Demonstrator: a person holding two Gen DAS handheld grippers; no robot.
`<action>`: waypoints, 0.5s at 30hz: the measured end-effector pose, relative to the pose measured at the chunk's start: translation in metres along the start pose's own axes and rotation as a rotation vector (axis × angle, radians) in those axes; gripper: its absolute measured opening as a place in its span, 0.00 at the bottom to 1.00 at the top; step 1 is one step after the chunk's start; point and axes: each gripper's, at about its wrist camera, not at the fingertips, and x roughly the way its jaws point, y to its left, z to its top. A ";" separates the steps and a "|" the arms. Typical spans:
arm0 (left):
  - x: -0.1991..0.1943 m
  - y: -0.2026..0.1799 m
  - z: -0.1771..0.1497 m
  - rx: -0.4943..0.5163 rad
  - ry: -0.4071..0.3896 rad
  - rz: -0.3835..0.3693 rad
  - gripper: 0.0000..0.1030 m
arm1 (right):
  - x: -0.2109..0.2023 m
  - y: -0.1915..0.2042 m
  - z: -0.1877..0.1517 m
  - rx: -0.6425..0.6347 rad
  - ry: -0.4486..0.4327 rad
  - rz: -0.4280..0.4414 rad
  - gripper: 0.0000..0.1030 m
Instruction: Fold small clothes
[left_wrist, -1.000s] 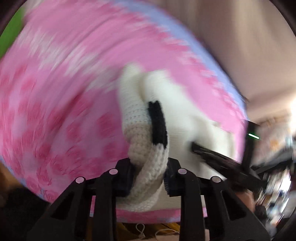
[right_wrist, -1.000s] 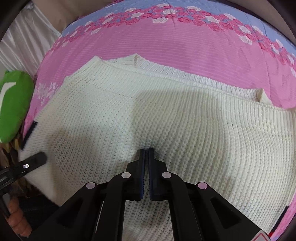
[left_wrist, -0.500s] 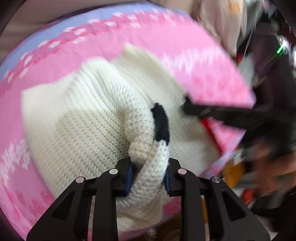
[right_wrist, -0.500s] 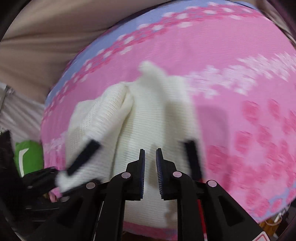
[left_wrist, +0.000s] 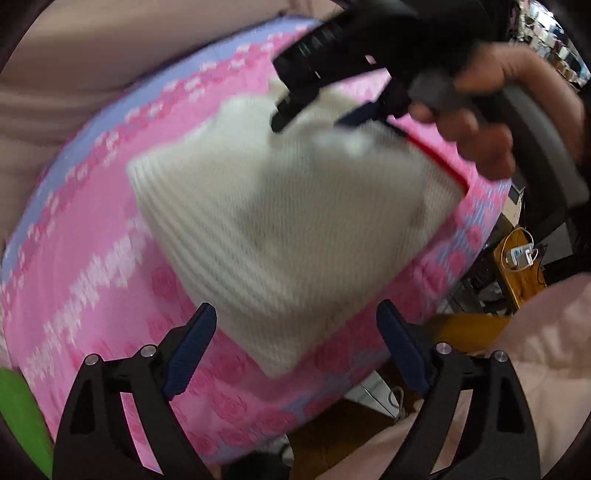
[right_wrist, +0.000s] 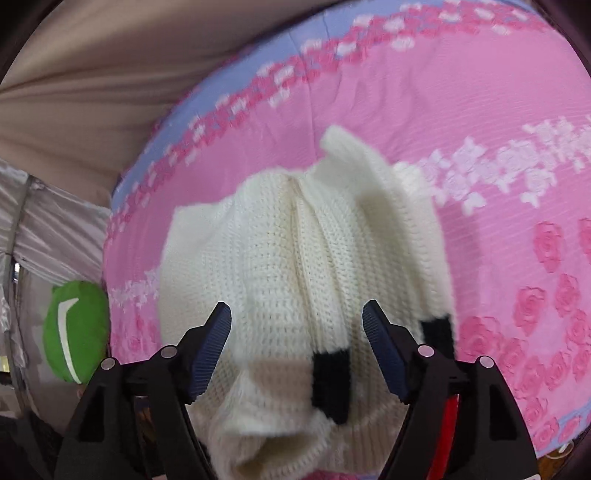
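Observation:
A cream knitted sweater (left_wrist: 280, 229) lies folded on the pink flowered bedspread (left_wrist: 96, 280). My left gripper (left_wrist: 295, 343) hangs above its near corner with jaws opening wide and nothing pressed between the pads. In the right wrist view the sweater (right_wrist: 280, 266) shows its folded sleeves with black cuffs (right_wrist: 330, 380) near the bed's edge. My right gripper (right_wrist: 297, 343) is over the cuffs, jaws opening, pads clear of the knit. From the left wrist view the right gripper (left_wrist: 314, 85) is at the sweater's far side, held by a hand (left_wrist: 480, 107).
A green cushion (right_wrist: 75, 328) sits left of the bed. Beige curtain (right_wrist: 92, 74) hangs behind the bedspread (right_wrist: 424, 92). A wooden stand with a charger (left_wrist: 517, 254) is beyond the bed's right edge. Pale pink fabric (left_wrist: 535, 350) fills the lower right.
Both grippers have let go: the left released the sleeve it was pinching, the right went from shut to wide. The sleeves now lie folded over the sweater's body. Both views swung round.

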 end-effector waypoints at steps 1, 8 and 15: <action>0.005 0.002 -0.005 -0.024 0.008 0.005 0.84 | 0.012 0.001 0.002 0.007 0.036 0.004 0.70; 0.025 0.022 -0.013 -0.192 0.027 0.009 0.30 | 0.011 0.033 -0.003 -0.067 0.036 0.048 0.23; 0.004 0.026 -0.005 -0.220 -0.034 -0.082 0.23 | -0.085 0.043 -0.009 -0.156 -0.158 0.069 0.21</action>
